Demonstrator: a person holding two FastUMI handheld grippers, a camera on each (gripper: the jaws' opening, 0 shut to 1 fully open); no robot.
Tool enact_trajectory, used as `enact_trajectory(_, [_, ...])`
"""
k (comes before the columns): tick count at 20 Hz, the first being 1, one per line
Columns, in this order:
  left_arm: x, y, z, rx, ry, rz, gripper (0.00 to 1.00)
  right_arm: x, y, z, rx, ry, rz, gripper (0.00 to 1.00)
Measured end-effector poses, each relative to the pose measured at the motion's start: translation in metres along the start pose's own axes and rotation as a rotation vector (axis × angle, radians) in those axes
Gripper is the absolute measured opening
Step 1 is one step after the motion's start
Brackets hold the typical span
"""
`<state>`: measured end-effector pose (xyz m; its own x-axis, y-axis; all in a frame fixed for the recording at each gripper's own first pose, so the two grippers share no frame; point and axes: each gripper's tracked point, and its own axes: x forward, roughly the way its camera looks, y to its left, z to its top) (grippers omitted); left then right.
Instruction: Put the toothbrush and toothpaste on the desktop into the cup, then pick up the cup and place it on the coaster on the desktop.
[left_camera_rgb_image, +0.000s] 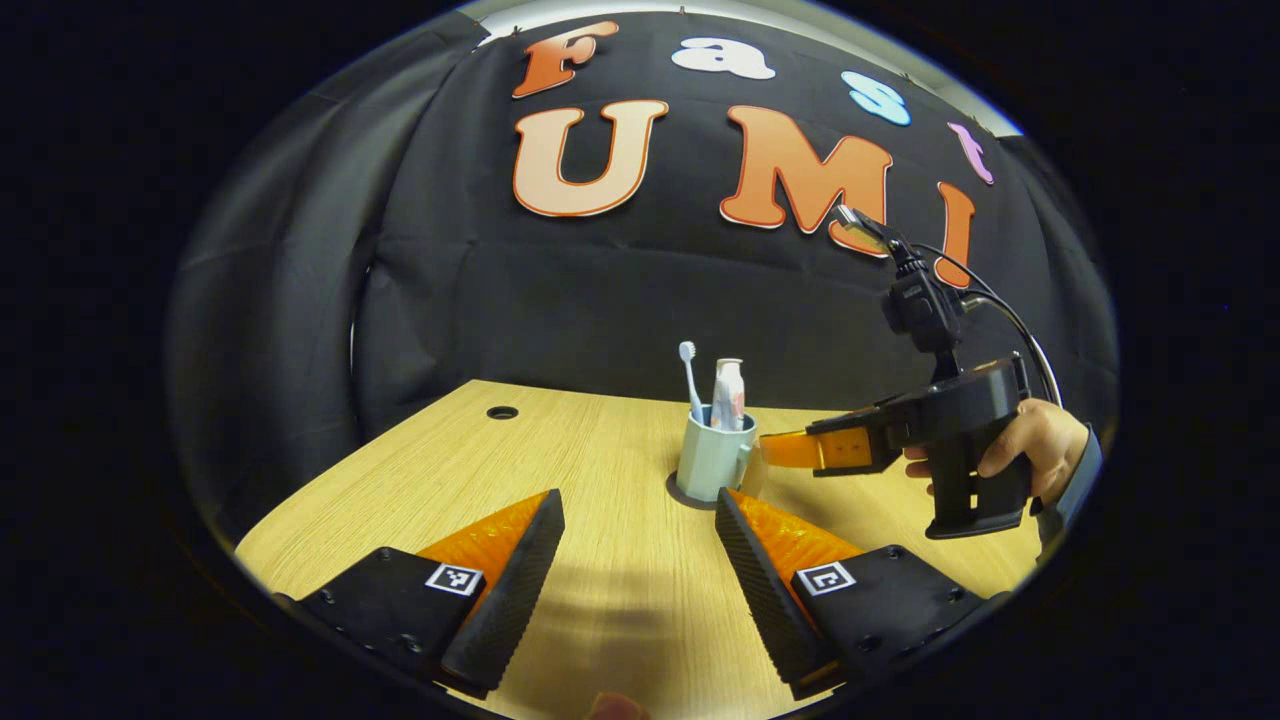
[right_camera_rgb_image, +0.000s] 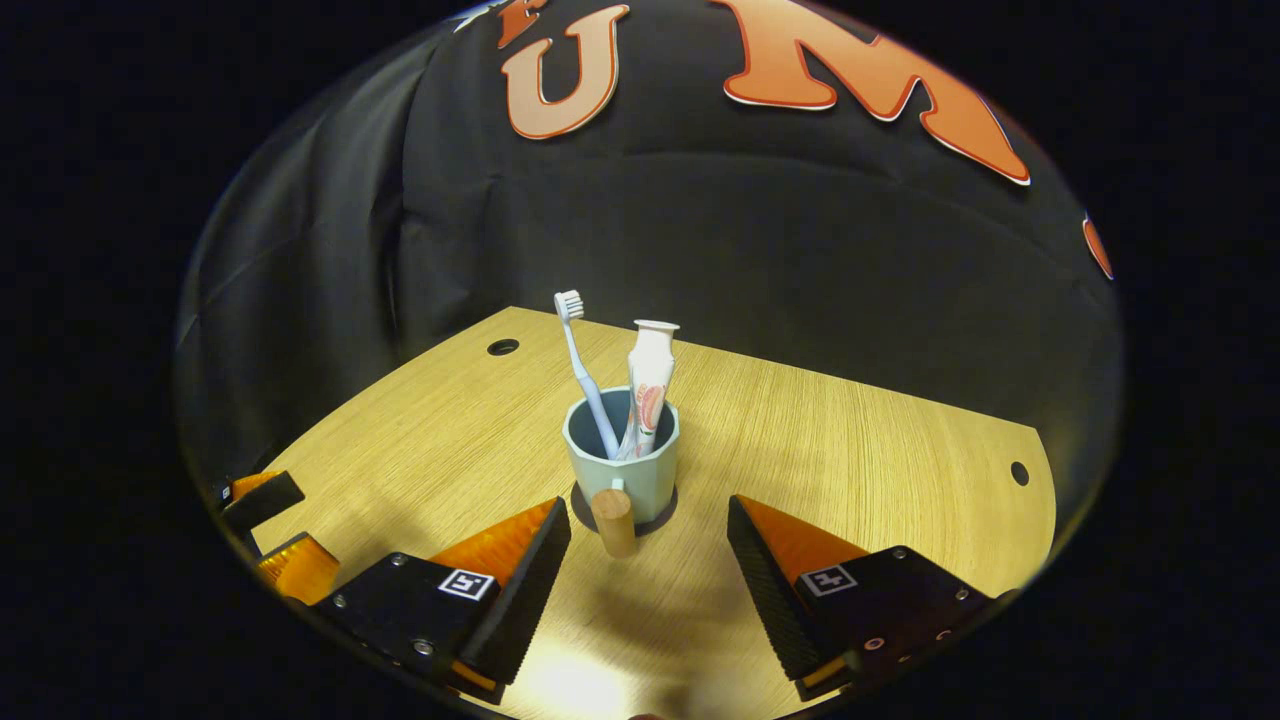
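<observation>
Wood-grain desk (right_camera_rgb_image: 860, 440) lies bare between the right gripper's (right_camera_rgb_image: 650, 560) fingers, which stand wide apart and grip nothing; the cup's wooden handle (right_camera_rgb_image: 613, 520) sits just ahead of the gap, pointing back at them. The cup (right_camera_rgb_image: 625, 462) stands upright on the dark coaster (right_camera_rgb_image: 668, 520), whose edge peeks out at its base, with the toothbrush (right_camera_rgb_image: 585, 370) and toothpaste (right_camera_rgb_image: 648, 385) leaning inside it. Both stick up well above the rim, so the load looks top-heavy. In the left gripper view the right gripper (left_camera_rgb_image: 765, 455), held by a hand (left_camera_rgb_image: 1035, 450), has its tips right beside the cup; whether they touch the handle I cannot tell. The left gripper (left_camera_rgb_image: 640, 555) is also spread open and empty, nearer the viewer than the cup and apart from it. The task looks all but done, so the risk is in leaving: a finger catching the handle on the way back could spin the cup, drag it off the coaster or tip it, spilling both items. A straight pull away from the cup seems safest.
</observation>
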<state>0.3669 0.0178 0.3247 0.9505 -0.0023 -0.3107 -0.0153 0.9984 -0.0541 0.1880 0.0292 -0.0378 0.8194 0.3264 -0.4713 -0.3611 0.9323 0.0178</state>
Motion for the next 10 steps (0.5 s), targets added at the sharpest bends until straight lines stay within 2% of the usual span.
enact_trajectory(5, [0.003,-0.015,0.004,0.018,-0.020,-0.010,0.98,-0.026,-0.023,-0.006,-0.019,-0.062,-0.044,0.95])
enact_trajectory(10, [0.002,-0.033,0.010,0.052,-0.041,-0.021,0.98,-0.056,-0.041,-0.015,0.028,-0.137,-0.067,0.95])
